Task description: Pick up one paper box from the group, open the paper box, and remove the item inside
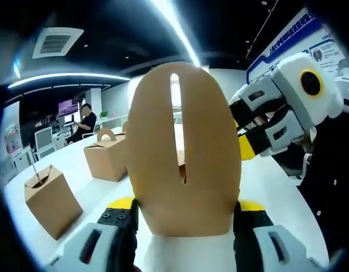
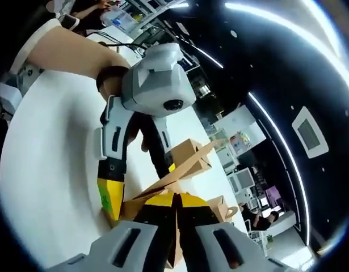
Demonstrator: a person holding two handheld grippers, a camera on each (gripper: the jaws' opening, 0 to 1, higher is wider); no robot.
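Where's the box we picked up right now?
In the left gripper view, the paper box stands centre frame between the left tool's jaws, the right tool at its right edge.

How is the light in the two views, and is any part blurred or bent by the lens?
Left gripper view: ceiling light strips bend into arcs from the fisheye; the near box flap looks oversized and soft, backlit through its slot. Right gripper view: light strips curve likewise; the white table is bright and bulges; the other gripper looms, slightly soft.

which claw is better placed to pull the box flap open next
Right, probably. The right claw already pinches a flap of the paper box, while the left claw grips the box's body to steady it.
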